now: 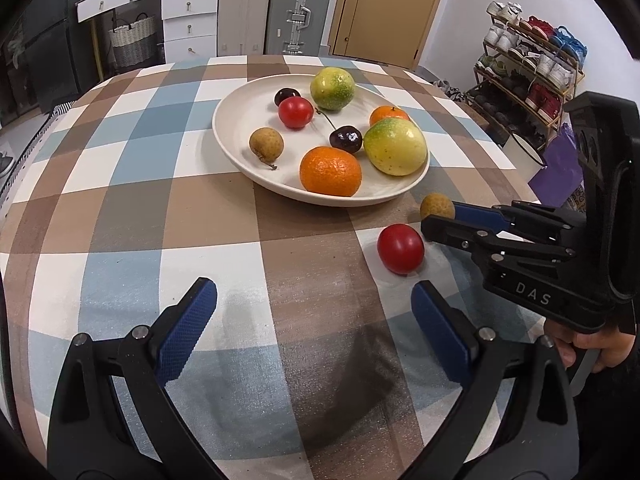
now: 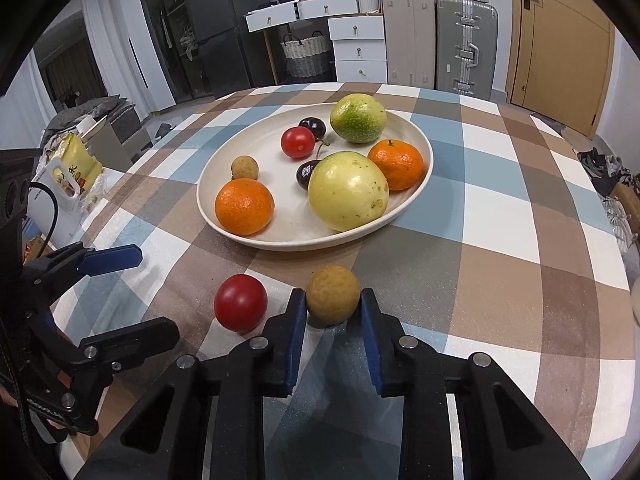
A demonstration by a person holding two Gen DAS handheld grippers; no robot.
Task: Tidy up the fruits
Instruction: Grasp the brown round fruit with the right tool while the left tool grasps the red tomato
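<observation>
A white plate (image 1: 240,128) (image 2: 224,216) on the checked tablecloth holds two oranges, two green-yellow fruits, two dark cherries, a red tomato and a brown longan. In front of it on the cloth lie a loose red tomato (image 1: 400,249) (image 2: 240,303) and a loose brown longan (image 1: 437,206) (image 2: 333,296). My right gripper (image 2: 333,300) is closed on this longan, its blue pads touching both sides; it also shows in the left wrist view (image 1: 440,220). My left gripper (image 1: 314,300) is open and empty, over bare cloth left of the loose tomato; it also shows in the right wrist view (image 2: 140,292).
The table's edge curves at left and right. Beyond it stand white drawers (image 2: 358,48), suitcases (image 2: 466,44), a wooden door (image 1: 386,4) and a shoe rack (image 1: 528,72). A bag (image 2: 68,176) sits left of the table.
</observation>
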